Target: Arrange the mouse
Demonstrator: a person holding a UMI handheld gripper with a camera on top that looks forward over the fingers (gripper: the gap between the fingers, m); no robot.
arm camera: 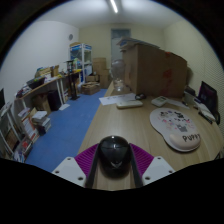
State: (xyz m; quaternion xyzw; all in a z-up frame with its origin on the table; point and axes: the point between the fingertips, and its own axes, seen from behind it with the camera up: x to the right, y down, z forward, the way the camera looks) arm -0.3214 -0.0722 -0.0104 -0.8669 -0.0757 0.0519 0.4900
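A black computer mouse [113, 152] sits between my gripper's [113, 160] two fingers, whose magenta pads [86, 156] press against both of its sides. The mouse is held just above the near end of a long wooden table [120, 125]. A white oval mouse pad [176, 128] with dark print lies on the table ahead and to the right of the fingers.
A laptop [208, 97] stands at the table's right side beyond the pad. A flat white item [129, 102] lies further along the table. Large cardboard boxes [152, 66] stand at the far end. Shelves and clutter [40, 95] line the left wall over blue floor.
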